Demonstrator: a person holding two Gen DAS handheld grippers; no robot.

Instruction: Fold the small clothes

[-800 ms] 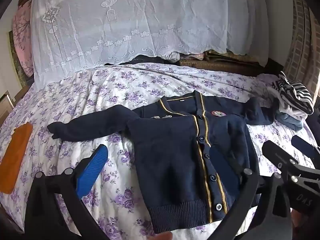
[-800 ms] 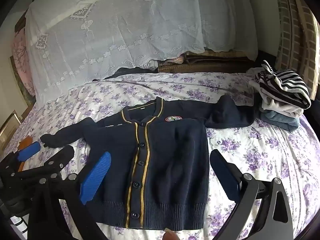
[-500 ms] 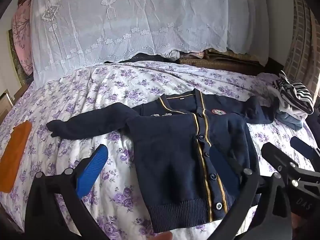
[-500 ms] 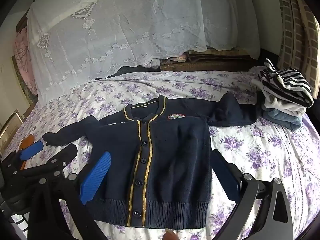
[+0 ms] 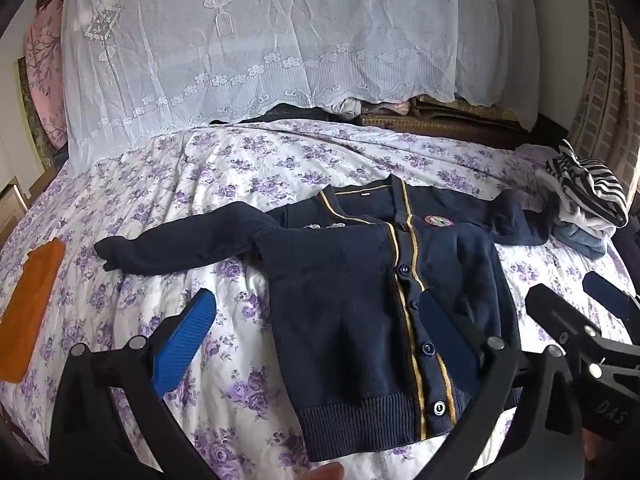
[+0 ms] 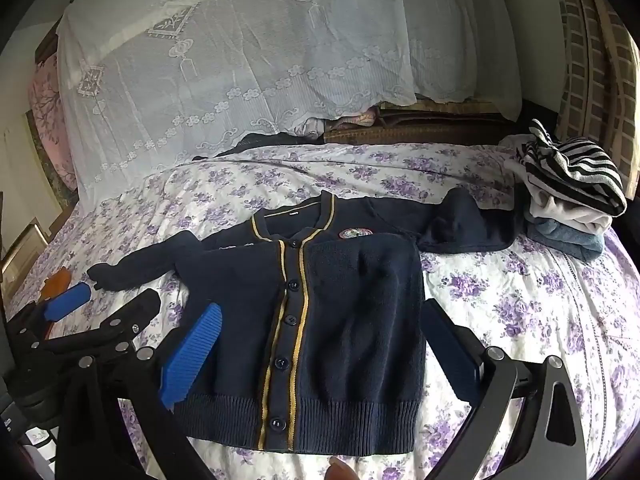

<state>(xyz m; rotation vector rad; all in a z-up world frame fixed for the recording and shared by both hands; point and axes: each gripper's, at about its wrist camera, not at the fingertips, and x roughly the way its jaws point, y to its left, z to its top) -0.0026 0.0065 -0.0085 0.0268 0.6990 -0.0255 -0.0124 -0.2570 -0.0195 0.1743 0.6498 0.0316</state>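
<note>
Nearest the cameras, the left gripper (image 5: pixel 316 344) and the right gripper (image 6: pixel 320 352) both hover with fingers spread wide and nothing between them, just short of the near hem of the navy cardigan (image 6: pixel 320 312). The cardigan lies face up and buttoned on the floral bedspread (image 6: pixel 540 300), hem toward the person, collar away. Its left sleeve (image 5: pixel 180 244) stretches out flat to the side; the right sleeve (image 6: pixel 460 224) is crumpled near the shoulder.

The step in hand looks like the first fold, probably bringing the sleeves in. To do it well, each gripper should pinch one sleeve near the cuff, catching only that layer, and lay it straight across the chest without dragging the body askew. The bunched right sleeve likely wants smoothing first.

Farther back at the right edge sits a stack of folded clothes (image 6: pixel 572 196), and beyond the bed hangs a white lace cover (image 6: pixel 240 60).
</note>
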